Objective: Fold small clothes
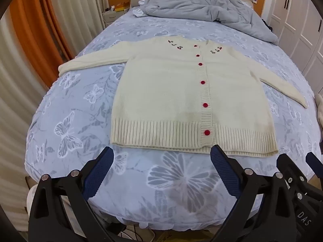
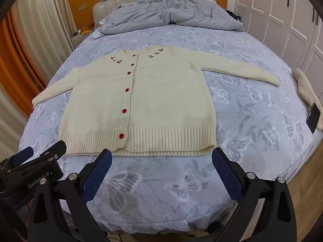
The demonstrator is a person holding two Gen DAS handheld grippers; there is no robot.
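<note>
A cream knit cardigan (image 1: 161,92) with red buttons lies flat and buttoned on the bed, both sleeves spread out sideways, ribbed hem toward me. It also shows in the right wrist view (image 2: 165,100). My left gripper (image 1: 161,155) is open and empty, hovering just short of the hem. My right gripper (image 2: 161,157) is open and empty, also just short of the hem. Each gripper shows at the edge of the other's view: the right one (image 1: 298,161), the left one (image 2: 42,155).
The bed (image 1: 66,121) has a blue butterfly-print sheet. A crumpled grey duvet (image 1: 201,8) lies by the headboard. A cream cloth (image 2: 306,92) and a dark phone (image 2: 313,118) lie at the bed's right edge. Curtains stand left, white wardrobes right.
</note>
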